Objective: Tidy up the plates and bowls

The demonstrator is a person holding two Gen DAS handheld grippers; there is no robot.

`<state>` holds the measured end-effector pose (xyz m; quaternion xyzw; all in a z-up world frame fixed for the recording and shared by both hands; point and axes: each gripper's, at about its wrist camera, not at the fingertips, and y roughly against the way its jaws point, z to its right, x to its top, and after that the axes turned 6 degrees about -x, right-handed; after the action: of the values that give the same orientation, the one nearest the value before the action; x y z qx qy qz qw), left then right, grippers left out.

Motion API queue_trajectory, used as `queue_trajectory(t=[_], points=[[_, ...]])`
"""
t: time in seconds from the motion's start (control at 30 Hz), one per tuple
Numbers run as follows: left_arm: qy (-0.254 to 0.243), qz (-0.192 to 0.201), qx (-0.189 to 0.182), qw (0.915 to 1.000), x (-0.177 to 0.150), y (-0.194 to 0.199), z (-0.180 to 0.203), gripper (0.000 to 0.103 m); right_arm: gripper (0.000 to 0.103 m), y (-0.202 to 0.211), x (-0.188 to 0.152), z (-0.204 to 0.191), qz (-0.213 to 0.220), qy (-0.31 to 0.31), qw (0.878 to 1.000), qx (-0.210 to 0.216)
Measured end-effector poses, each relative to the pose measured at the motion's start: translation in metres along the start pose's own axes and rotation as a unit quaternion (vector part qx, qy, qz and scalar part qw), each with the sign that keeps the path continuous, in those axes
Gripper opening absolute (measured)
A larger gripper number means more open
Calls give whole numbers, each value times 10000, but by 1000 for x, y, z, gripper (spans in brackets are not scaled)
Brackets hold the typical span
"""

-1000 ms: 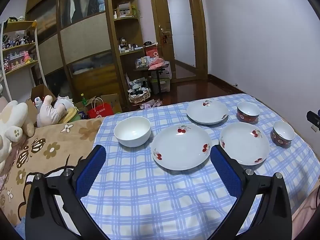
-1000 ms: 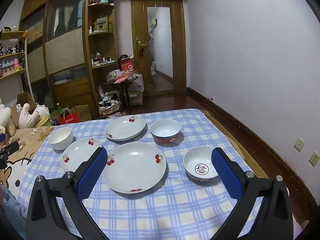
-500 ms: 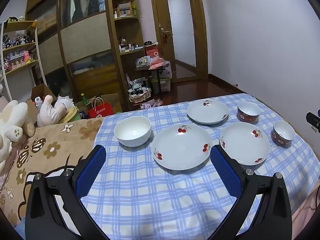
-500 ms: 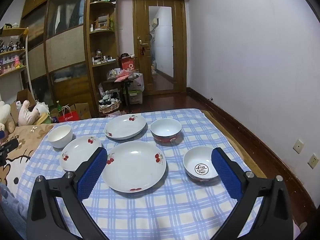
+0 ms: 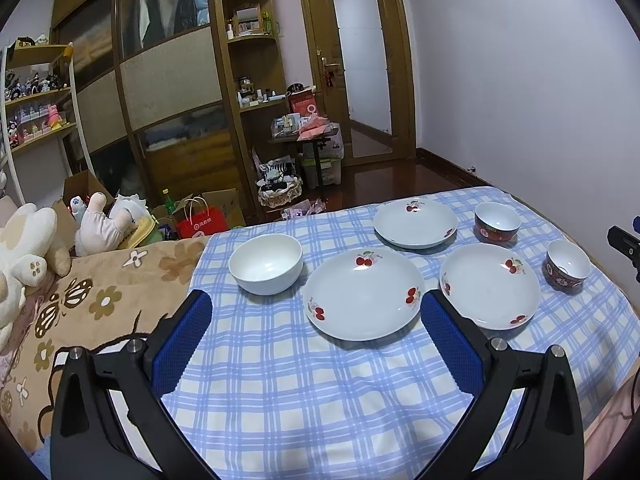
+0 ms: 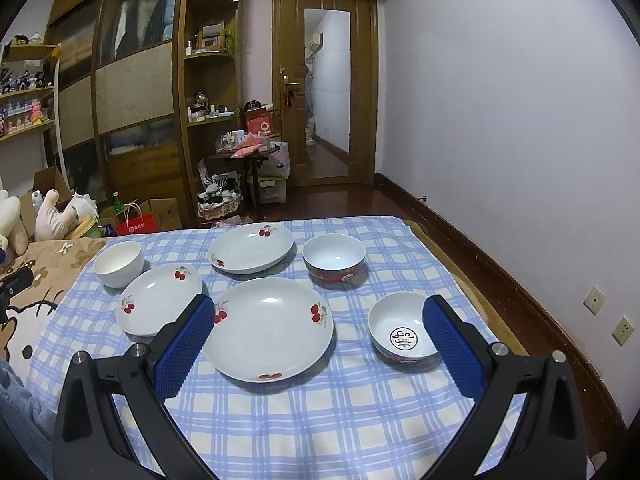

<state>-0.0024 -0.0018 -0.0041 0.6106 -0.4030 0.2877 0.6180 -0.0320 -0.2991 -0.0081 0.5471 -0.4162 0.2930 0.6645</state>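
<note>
Nothing stacked yet: three cherry-print plates (image 6: 268,322) and three bowls (image 6: 334,256) lie apart on the checked cloth (image 6: 340,420); left gripper (image 5: 316,326) and right gripper (image 6: 320,326) hover with fingers spread, empty; next, probably lower onto a plate rim.

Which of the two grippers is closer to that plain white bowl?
Left. The left gripper hangs just in front of the white bowl; the right gripper is off to its right, past the plates.

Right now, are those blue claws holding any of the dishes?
No. The left gripper and right gripper are both open, holding nothing.
</note>
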Motion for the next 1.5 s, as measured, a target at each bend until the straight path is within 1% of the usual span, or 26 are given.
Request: queue_trajectory(t=[0.37,0.47,1.5], points=[[-9,7,-7,10000,1,1,-1,102,103,0,1,-1,-5,4,10000,-1],[-8,8,-10,10000,0,0,-1,102,103,0,1,0,30,1,9999,-96],[-43,4,13,10000,0,0,-1,102,103,0,2,1,28,-42,10000,-69]])
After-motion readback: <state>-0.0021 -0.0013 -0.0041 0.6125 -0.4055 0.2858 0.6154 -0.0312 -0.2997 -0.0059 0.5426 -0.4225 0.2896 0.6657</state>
